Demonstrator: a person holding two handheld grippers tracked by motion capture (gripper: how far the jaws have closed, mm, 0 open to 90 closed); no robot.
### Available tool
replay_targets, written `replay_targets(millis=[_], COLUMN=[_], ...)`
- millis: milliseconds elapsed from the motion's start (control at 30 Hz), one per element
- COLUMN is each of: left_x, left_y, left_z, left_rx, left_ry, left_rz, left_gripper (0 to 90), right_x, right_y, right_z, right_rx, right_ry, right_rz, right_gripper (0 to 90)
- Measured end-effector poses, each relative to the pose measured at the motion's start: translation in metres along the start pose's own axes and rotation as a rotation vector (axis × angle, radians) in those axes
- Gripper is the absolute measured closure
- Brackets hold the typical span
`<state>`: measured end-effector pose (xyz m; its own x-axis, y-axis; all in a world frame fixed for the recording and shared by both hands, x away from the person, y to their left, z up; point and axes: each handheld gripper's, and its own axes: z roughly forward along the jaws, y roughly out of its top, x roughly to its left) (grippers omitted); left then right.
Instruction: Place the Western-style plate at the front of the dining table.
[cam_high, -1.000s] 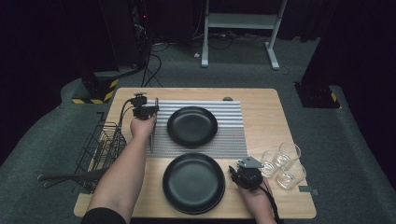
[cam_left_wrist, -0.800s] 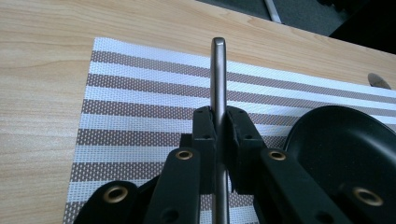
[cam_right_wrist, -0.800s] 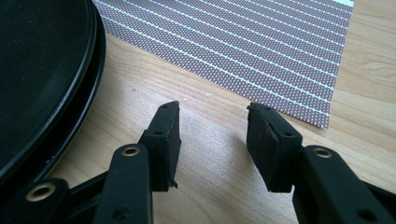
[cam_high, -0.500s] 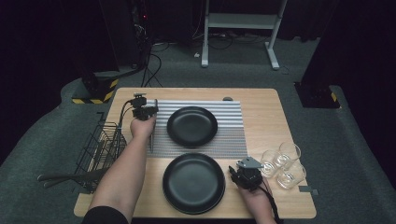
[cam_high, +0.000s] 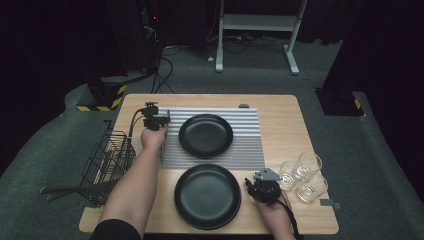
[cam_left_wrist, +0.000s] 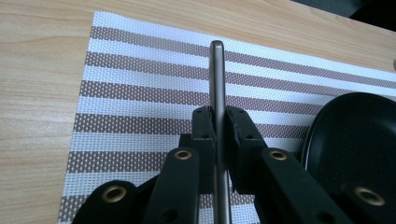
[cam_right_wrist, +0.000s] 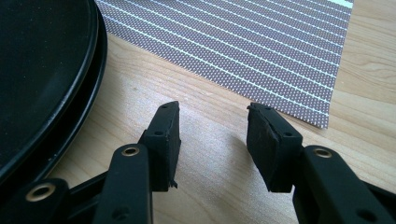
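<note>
Now my left gripper (cam_left_wrist: 216, 123) clamps a slim silver cutlery piece (cam_left_wrist: 216, 79) over the striped woven placemat (cam_left_wrist: 140, 93), ready to lay beside the black plate (cam_left_wrist: 355, 135); my right gripper (cam_right_wrist: 212, 126) idles unclenched.

Count, high view: black plates (cam_high: 206, 135) ×2, one mid-frame on the mat, one (cam_high: 207, 196) lower centre. Clear glasses (cam_high: 300, 175) ×3, clustered lower right. Striped placemat (cam_high: 250, 150) ×1. Wire rack (cam_high: 107, 160) ×1, left edge of the bench (cam_high: 280, 115). Metal utensil (cam_left_wrist: 217, 93) clamped in left hand-held gripper (cam_left_wrist: 218, 128) ×1. Hand-held grippers ×2, the second (cam_right_wrist: 212, 135) lower right.
</note>
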<state>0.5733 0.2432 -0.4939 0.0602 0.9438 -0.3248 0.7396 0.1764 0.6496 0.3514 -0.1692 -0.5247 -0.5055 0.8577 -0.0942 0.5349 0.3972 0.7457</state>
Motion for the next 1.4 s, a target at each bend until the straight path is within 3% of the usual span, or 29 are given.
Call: replay_targets(millis=[267,333,433,533,600,633,700,867,1167,1300,1400], left_x=[0.001,0.001,-0.001,-0.006,-0.008,-0.013,-0.017,-0.031,-0.044,-0.052,-0.052], left_y=[-0.001,-0.002,-0.002,-0.001,-0.001,-0.002,-0.002,-0.008,-0.027,-0.045,-0.057], left_z=[0.003,0.003,-0.002,-0.009,-0.011,-0.016,-0.020,-0.029,-0.047,-0.062,-0.067], left_rx=[0.012,0.016,-0.009,-0.013,-0.016,-0.025,-0.030,-0.039,-0.062,-0.090,-0.091], left_ry=[0.008,0.029,0.112,0.152,0.158,0.173,0.169,0.170,0.181,0.186,0.183], left_rz=[-0.006,0.016,0.052,0.114,0.131,0.170,0.199,0.247,0.254,0.264,0.250], left_gripper=[82.3,81.8,74.2,72.0,72.0,73.6,78.2,82.6,72.9,67.9,65.5], right_x=[0.000,0.000,0.001,0.001,0.001,0.001,0.001,0.001,-0.001,-0.002,-0.001], right_y=[0.000,0.000,0.000,0.000,0.000,0.000,0.000,0.000,0.000,0.000,0.000], right_z=[0.000,0.000,0.000,0.000,0.000,0.000,0.000,0.000,0.000,0.000,0.000], right_rx=[0.001,0.001,-0.001,-0.001,-0.001,-0.001,-0.004,-0.001,0.001,0.005,0.004], right_ry=[-0.002,0.000,0.000,-0.001,0.000,0.000,-0.001,0.001,0.011,0.019,0.017], right_rz=[-0.001,-0.001,-0.003,-0.005,-0.005,-0.003,-0.007,-0.004,0.001,0.008,0.008], right_gripper=[54.5,54.5,54.5,54.4,54.4,54.4,54.4,54.1,53.8,53.7,53.7])
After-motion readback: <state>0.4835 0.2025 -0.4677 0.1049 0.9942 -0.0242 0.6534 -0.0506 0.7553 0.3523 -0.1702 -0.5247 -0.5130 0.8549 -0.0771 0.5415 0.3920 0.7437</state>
